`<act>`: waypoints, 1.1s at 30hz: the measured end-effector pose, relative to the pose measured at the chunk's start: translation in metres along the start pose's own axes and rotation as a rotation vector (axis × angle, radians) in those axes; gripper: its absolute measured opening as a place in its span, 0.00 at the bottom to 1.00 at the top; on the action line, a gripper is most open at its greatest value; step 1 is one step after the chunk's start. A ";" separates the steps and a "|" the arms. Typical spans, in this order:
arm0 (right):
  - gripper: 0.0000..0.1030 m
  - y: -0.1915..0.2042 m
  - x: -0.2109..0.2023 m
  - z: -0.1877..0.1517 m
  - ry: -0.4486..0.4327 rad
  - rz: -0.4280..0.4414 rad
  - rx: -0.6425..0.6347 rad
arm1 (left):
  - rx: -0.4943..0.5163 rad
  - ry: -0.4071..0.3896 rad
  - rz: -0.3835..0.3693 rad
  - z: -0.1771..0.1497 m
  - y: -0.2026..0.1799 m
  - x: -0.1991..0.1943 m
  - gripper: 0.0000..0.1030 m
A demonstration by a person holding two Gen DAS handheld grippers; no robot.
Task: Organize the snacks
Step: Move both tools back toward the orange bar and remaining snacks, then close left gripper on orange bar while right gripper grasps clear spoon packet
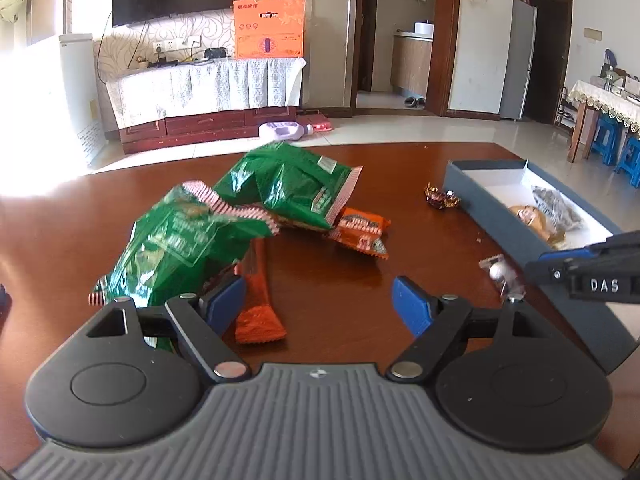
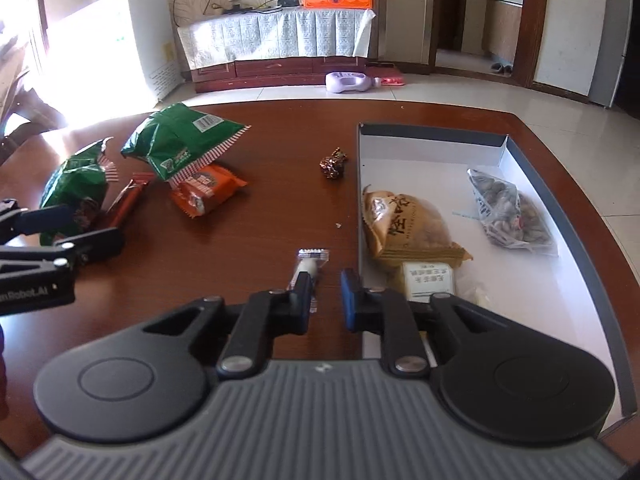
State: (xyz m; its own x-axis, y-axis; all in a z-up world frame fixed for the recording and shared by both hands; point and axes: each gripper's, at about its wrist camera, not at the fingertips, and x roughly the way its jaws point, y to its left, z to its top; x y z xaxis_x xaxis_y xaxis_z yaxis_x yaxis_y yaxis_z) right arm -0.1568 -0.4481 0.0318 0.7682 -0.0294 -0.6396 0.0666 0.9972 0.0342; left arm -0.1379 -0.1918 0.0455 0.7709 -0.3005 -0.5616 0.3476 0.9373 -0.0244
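Lying loose on the bench (image 1: 340, 276): two crumpled green bags (image 1: 172, 248) with red-and-white striped seams, the farther one overlapping the nearer.
Orange snacks: a squat orange packet (image 1: 362, 234) tucked under the farther bag's edge; a long orange bar wrapper (image 1: 258, 308) lay beside the nearer bag.
Small sweets: a dark foil candy (image 1: 442, 199) sat near the box's outer wall; a white candy (image 2: 312, 264) in a clear wrapper lay just beside the same wall.
Box (image 2: 432, 130): shallow, grey-blue outside, white inside, stood on the bench's right side.
Inside the box: a tan packet (image 2: 408, 220) with dark characters, a clear bag of nuts (image 2: 508, 212), a white labelled packet (image 2: 428, 280).
Left hand-held gripper (image 1: 320, 296): jaws stood wide apart, gripped nothing, one finger just beside the bar wrapper.
Right hand-held gripper (image 2: 326, 292): jaws nearly together, bare bench showing through the narrow gap, clamped nothing; one finger overlapped the white candy.
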 end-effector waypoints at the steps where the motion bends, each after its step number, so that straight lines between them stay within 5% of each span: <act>1: 0.21 0.002 0.001 0.000 0.001 0.011 0.000 | -0.006 0.006 0.005 -0.002 0.002 0.001 0.82; 22: 0.15 0.026 0.019 -0.003 0.036 -0.004 -0.139 | -0.044 0.083 0.071 0.004 0.024 0.046 0.82; 25: 0.14 0.026 0.020 -0.004 0.027 -0.005 -0.135 | -0.070 0.102 0.087 0.008 0.024 0.058 0.72; 29: 0.15 0.026 0.020 -0.006 0.013 -0.016 -0.127 | -0.046 0.094 0.092 0.010 0.018 0.061 0.41; 33: 0.21 0.031 0.024 -0.004 0.005 -0.033 -0.134 | -0.036 0.080 0.069 0.006 0.018 0.060 0.28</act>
State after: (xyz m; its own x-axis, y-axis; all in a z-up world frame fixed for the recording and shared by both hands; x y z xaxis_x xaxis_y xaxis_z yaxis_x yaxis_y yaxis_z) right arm -0.1388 -0.4179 0.0148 0.7641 -0.0622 -0.6421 0.0061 0.9960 -0.0892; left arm -0.0817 -0.1936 0.0164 0.7467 -0.2215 -0.6272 0.2747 0.9615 -0.0126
